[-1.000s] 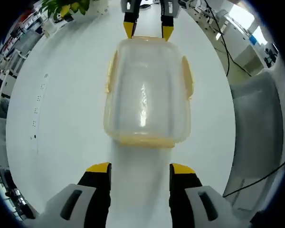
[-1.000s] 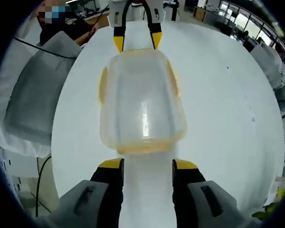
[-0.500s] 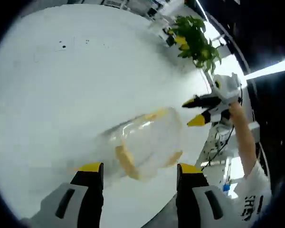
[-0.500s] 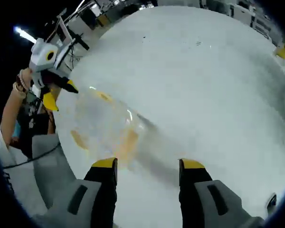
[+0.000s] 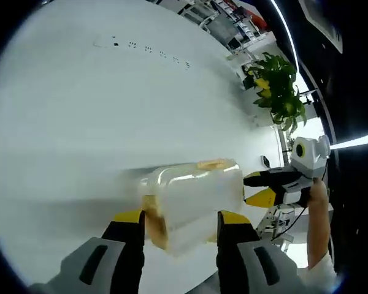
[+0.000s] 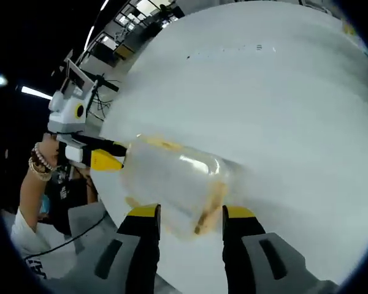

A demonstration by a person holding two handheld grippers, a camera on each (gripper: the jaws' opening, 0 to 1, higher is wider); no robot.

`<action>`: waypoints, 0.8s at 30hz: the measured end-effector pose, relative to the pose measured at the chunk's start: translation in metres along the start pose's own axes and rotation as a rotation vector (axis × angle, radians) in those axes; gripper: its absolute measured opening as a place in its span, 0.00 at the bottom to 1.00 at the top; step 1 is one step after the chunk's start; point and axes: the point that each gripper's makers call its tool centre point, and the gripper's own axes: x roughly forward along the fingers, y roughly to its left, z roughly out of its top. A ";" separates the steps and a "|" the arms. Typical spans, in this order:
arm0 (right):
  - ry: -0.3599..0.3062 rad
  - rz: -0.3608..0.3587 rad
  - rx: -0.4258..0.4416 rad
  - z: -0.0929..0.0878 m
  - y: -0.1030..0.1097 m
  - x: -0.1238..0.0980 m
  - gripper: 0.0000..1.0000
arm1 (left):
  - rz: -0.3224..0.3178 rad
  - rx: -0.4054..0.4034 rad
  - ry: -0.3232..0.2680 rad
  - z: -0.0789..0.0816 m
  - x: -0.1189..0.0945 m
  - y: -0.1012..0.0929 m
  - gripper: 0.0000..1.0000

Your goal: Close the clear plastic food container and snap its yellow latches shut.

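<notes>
The clear plastic food container with yellow latches lies on the white table. Its near end sits between the tips of my left gripper, whose jaws stand wide apart. My right gripper, held by a hand, has its yellow tips at the container's far end. In the right gripper view the container likewise reaches in between the tips of my right gripper, which is open. My left gripper meets the container's opposite end there. Whether the jaws touch the container I cannot tell.
A potted plant stands on the table's far side. The table edge runs close behind the container, with a grey covered object and the person's arm with bracelets beyond it. Small dark marks dot the tabletop.
Both views have rolled and swung sideways. Both grippers have closed in on the container's two ends, so that it now lies between each pair of tips.
</notes>
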 end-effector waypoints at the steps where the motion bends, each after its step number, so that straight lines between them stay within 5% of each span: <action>1: 0.001 0.000 -0.001 0.000 0.000 0.001 0.37 | 0.004 -0.002 0.001 0.000 -0.001 0.002 0.37; 6: 0.027 -0.077 -0.039 -0.001 -0.013 0.003 0.29 | 0.003 -0.020 -0.002 -0.001 0.000 0.005 0.34; 14: 0.030 -0.057 -0.004 0.001 -0.011 0.004 0.27 | 0.057 0.049 0.015 -0.002 0.000 0.014 0.22; 24: 0.028 -0.065 0.000 0.002 -0.012 0.005 0.26 | 0.046 0.051 0.019 -0.002 0.002 0.013 0.19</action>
